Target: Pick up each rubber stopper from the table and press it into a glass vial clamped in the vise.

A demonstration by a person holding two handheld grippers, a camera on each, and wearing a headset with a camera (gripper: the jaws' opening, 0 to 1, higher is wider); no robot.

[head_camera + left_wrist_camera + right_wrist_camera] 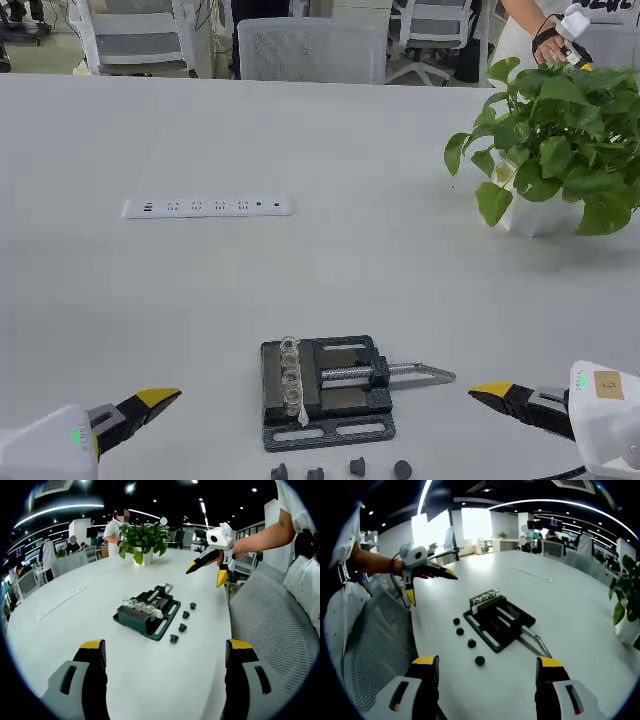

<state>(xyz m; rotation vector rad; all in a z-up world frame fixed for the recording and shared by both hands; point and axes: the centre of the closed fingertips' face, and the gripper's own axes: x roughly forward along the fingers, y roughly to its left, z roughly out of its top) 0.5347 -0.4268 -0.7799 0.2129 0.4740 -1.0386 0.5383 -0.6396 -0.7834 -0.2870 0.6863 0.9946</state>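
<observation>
Left gripper point(160, 398) and right gripper point(490, 390) hover low over the white table point(200, 300), one on each side of the vise point(325, 390), and touch nothing. From the left gripper view, the right gripper point(206, 574) has its yellow-tipped jaws spread apart. The right gripper view shows the same of the left gripper point(431, 586). Both hold nothing.

Four dark rubber stoppers point(357, 466) lie loose on the table just in front of the vise, between the two grippers and nearer the person. Their row runs left to right along the vise's near edge. The glass vials point(290, 375) stand upright, mouths up, clamped in a row that runs front to back. The screw handle point(415, 372) points towards the right gripper.

Beyond the vise, the head view takes in a power strip point(207, 207) and a potted plant point(550, 130).
</observation>
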